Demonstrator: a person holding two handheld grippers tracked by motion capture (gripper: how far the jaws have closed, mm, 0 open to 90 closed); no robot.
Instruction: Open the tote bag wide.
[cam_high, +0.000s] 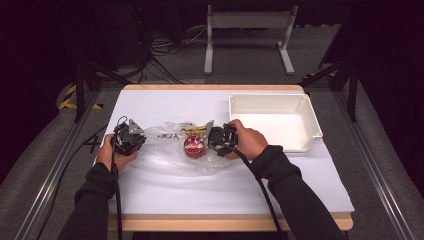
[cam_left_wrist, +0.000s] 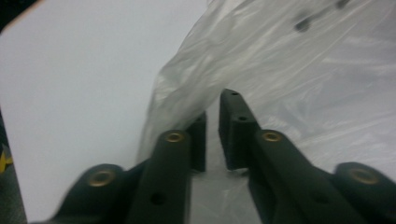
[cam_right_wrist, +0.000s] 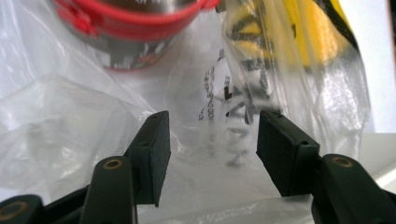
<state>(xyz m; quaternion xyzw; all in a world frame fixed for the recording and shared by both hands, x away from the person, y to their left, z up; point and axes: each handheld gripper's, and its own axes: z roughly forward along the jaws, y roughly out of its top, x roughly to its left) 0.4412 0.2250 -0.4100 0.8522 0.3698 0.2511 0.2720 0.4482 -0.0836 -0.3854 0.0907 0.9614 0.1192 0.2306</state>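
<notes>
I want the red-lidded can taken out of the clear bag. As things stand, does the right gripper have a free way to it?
Probably not directly: the can lies just beyond the right gripper, whose jaws stand apart, but the bag's film lies between them.

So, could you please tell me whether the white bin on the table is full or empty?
Empty: in the high view the white bin shows only its bare white floor and walls.
</notes>
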